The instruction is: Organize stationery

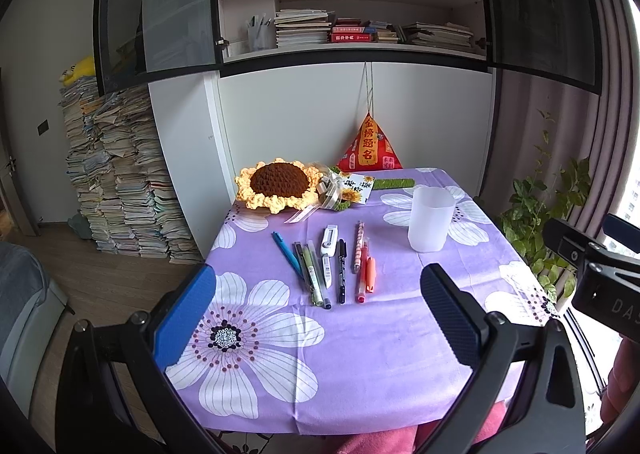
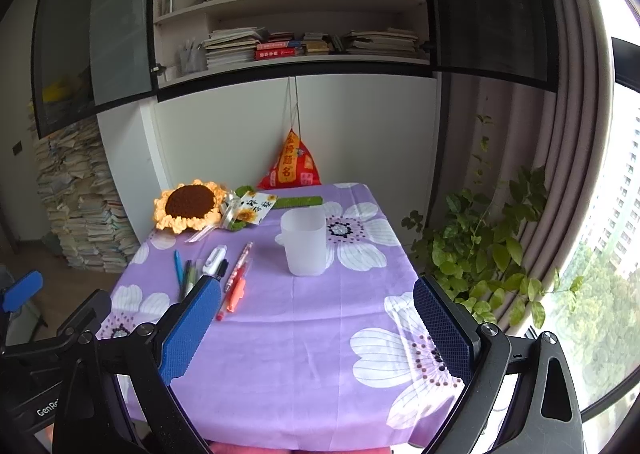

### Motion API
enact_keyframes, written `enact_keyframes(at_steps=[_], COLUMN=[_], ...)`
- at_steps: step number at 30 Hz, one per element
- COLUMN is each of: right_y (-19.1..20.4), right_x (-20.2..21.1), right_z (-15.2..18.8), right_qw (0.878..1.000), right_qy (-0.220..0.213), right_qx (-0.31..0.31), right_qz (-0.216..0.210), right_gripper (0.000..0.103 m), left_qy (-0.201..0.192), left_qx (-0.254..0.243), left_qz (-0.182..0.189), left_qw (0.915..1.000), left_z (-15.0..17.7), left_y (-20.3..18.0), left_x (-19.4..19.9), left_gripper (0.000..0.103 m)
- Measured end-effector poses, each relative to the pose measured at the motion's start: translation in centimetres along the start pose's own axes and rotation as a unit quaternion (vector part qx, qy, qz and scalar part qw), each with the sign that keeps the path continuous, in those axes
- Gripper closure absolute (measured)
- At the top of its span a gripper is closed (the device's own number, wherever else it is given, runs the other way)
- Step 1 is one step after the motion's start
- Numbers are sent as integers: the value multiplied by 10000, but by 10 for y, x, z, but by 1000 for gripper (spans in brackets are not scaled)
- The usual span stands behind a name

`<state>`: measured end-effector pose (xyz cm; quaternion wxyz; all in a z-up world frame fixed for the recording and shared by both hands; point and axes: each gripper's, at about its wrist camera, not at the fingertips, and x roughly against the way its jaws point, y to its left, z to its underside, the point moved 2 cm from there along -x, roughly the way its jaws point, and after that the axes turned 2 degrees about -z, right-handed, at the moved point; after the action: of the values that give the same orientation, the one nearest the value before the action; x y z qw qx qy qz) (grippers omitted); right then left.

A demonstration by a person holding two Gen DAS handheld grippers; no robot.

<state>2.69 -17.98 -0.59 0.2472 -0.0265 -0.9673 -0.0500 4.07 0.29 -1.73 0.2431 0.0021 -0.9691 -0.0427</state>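
**Currently: Both Grippers Idle Above Near Table Edge**

Presumably staged for sorting, the pens [image 1: 332, 266] lie roughly parallel in a loose row on the purple cloth [image 1: 360, 366], with the translucent cup [image 1: 430, 219] upright to their right, well apart and likely the intended holder. Left gripper [image 1: 320, 318]: fingers spread, nothing held. Right gripper [image 2: 316, 330]: fingers spread, nothing held. Its blue pad [image 2: 192, 326] masks several pen tips in the right wrist view. Cup contents cannot be confirmed; the frosted wall obscures them.
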Motion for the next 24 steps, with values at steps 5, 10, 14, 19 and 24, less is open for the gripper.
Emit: enact_keyframes(at_steps=[5,10,14,19,24], right_y=[2,8,9,10,14], right_x=[-6,-15,-16,-21,-28], right_z=[2,0,0,0,0], right_qw=[10000,9999,9999,9997,9994], right_qy=[42,97,137,194,283], right_qx=[58,105,98,105,110], right_qz=[47,18,4,-52,-164], right_gripper=[6,6,6,6,6], left_qy=[48,73,121,172,219], left_qx=[20,47,48,56,70], left_qz=[-13,-32,-42,-66,-78], left_qw=[10000,10000,9999,9998,9997], left_z=[-4,-5,-5,-4,-2], left_y=[5,8,8,9,12], left_x=[-7,-13,-19,-24,-31], left_gripper=[1,1,1,1,1])
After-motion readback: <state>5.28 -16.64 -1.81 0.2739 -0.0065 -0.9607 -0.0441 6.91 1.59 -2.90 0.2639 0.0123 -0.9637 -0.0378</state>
